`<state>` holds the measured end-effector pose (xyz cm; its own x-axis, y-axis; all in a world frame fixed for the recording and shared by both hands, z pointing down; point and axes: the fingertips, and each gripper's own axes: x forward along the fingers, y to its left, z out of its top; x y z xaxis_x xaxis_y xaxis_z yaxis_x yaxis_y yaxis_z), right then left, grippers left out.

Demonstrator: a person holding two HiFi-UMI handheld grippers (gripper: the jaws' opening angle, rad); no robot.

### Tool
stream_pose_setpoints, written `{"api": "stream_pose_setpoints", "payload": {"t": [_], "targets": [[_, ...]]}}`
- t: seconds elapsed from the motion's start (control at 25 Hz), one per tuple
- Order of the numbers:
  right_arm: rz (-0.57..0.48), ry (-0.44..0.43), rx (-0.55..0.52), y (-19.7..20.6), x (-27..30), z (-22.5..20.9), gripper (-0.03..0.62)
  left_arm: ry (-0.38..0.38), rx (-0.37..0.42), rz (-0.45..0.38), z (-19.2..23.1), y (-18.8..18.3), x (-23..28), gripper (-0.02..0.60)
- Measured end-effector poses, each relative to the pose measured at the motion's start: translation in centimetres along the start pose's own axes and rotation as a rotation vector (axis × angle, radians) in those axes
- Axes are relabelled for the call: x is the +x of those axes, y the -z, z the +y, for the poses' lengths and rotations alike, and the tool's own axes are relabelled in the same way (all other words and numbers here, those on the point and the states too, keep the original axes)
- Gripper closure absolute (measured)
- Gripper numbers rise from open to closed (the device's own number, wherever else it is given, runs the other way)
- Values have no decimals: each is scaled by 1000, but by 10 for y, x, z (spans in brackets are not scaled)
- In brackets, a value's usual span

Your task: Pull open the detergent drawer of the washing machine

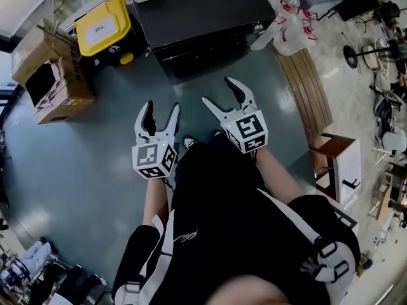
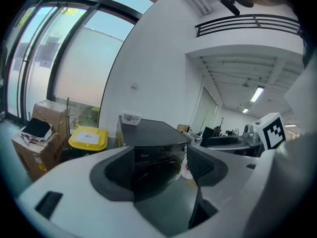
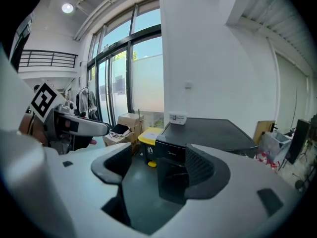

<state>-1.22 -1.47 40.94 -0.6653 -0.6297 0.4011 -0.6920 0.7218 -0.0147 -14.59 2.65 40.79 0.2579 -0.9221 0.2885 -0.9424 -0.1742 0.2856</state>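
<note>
The left claw (image 1: 162, 110) and right claw (image 1: 219, 91) hang side by side at the frame's centre, both spread and empty. The black washing machine (image 1: 197, 11) stands well apart at top centre.

daylight from the tall windows (image 3: 124, 63) fills the room, bright and slightly washed out in both gripper views. a round ceiling lamp (image 3: 68, 7) and a strip light (image 2: 256, 94) glow overhead. the floor (image 1: 76, 164) carries a soft sheen and faint shadows. all 3 views bow at the edges, the gripper views with black corners. the left hand-held gripper (image 2: 161, 167) and right hand-held gripper (image 3: 158, 165) look soft up close.
</note>
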Motion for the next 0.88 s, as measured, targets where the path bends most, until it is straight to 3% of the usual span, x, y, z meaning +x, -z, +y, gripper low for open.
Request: {"api": "stream_pose_setpoints", "payload": {"t": [0.24, 0.88], "targets": [[56, 4, 29, 21, 29, -20, 258, 22, -19, 75, 15, 20, 33, 252], [140, -62, 60, 52, 129, -100, 258, -68, -50, 202, 71, 39, 161, 252]]}}
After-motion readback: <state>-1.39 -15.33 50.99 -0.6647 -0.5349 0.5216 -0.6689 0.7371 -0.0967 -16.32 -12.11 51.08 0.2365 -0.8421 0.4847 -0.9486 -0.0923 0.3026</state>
